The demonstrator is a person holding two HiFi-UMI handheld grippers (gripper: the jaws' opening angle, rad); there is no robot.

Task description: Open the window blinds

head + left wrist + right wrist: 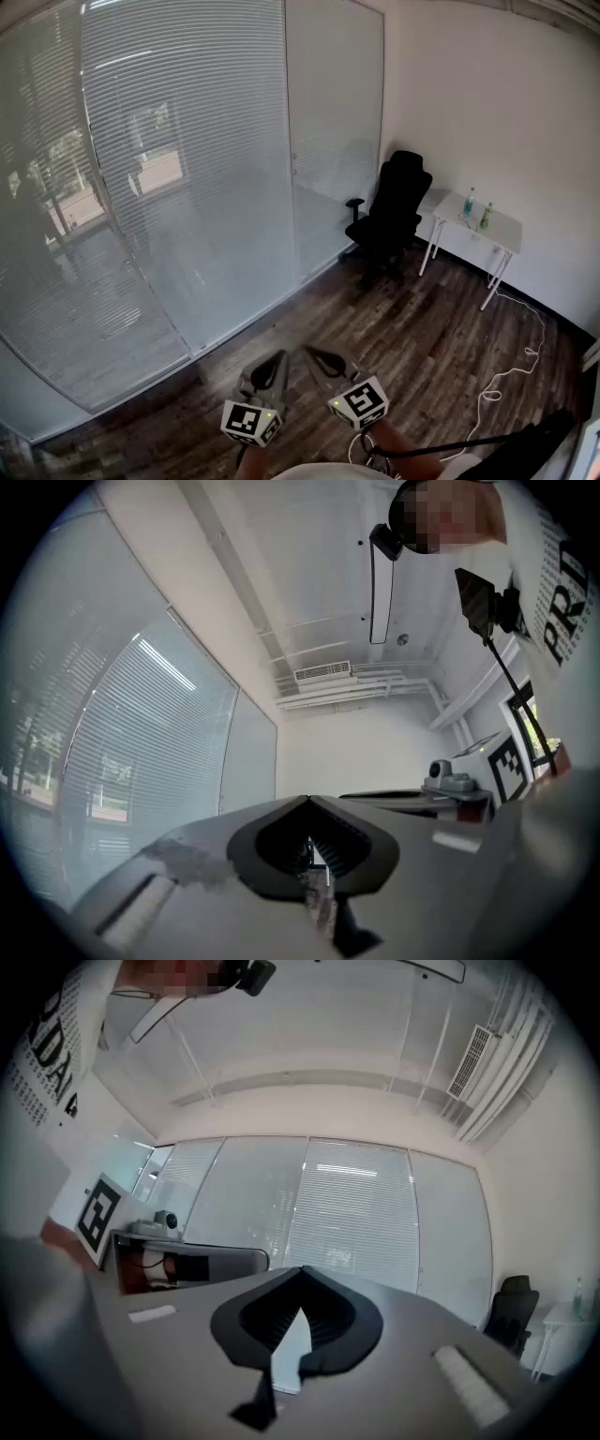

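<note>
So the blinds [178, 141] hang down over the big glass wall [333, 112] on the left side of the room. The slats look turned mostly shut, with only a hazy bit of outdoors coming through. They're well apart from both grippers, nothing is touching them, and no cord or wand can be made out from here.

The left gripper [279, 356] and right gripper [309, 353] sit low and close to the person's body, side by side and pointing roughly level toward the glass. Both pairs of jaws are clenched with the tips meeting, and there's nothing between them in either gripper view.

Looks like the very start: the approach step, with no opening done yet. The next move probably means walking up to the glass, finding whatever control the blinds have, and letting one pair of jaws spread before closing on it.

Further out, there's a black office chair [396, 208] in the far corner. Next to it is a small white worktop [502, 234] with two bottles [486, 217] on it. A pale cable [511, 370] snakes over the wooden floor [422, 337].
</note>
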